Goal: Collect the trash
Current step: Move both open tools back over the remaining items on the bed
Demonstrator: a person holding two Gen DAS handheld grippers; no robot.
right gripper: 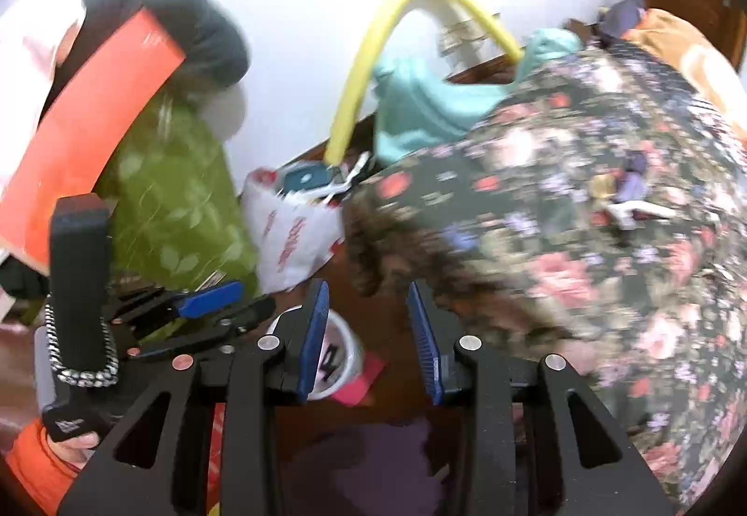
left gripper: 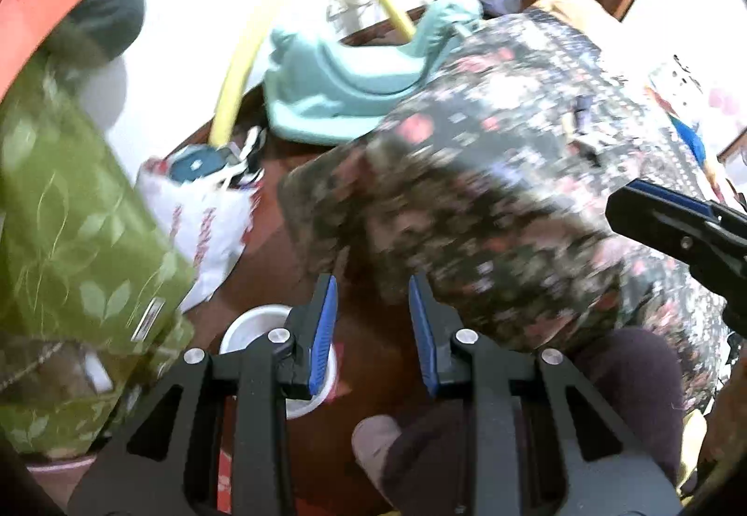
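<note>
White paper cup (left gripper: 254, 324) lies below the left gripper's (left gripper: 373, 334) empty jaws.

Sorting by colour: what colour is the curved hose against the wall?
The hose is yellow; the right wrist view shows it best.

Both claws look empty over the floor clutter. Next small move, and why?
Probably lower the left claw onto the white cup lying on the brown floor just below it: both claws are open and empty, and that cup is the nearest loose trash.
</note>
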